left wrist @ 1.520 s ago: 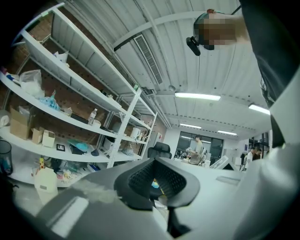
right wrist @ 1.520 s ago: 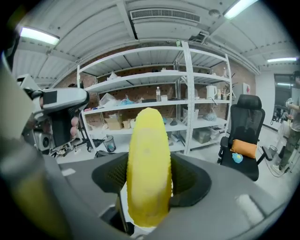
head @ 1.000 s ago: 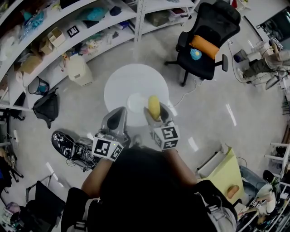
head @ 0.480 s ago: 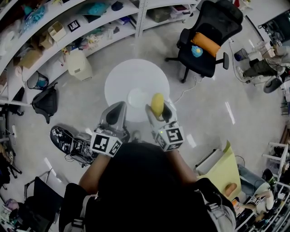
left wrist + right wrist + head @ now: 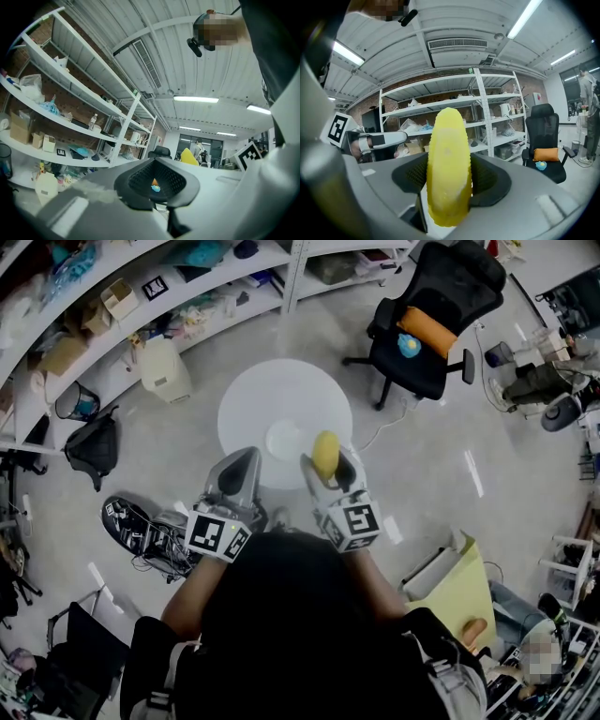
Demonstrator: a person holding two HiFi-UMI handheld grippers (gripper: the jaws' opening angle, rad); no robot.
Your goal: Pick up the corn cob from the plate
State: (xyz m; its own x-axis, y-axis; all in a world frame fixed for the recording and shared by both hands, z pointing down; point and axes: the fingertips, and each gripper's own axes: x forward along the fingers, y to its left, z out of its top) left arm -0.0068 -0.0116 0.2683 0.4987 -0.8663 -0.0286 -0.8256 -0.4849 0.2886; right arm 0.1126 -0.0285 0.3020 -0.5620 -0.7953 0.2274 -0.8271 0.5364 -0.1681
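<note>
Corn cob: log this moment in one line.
corn cob: held clear of plate | right tool: shut on corn cob | left tool: shut, empty | plate: on round table

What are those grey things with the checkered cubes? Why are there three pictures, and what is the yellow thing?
A person holds a grabbing tool, called a gripper, in each hand. The picture from above comes from a camera on the person's head. The other two come from cameras riding on the grippers. Below is a round white table with a bare plate. The right gripper squeezes a yellow corn cob between its fingers, up off the plate. The left gripper holds nothing.
</note>
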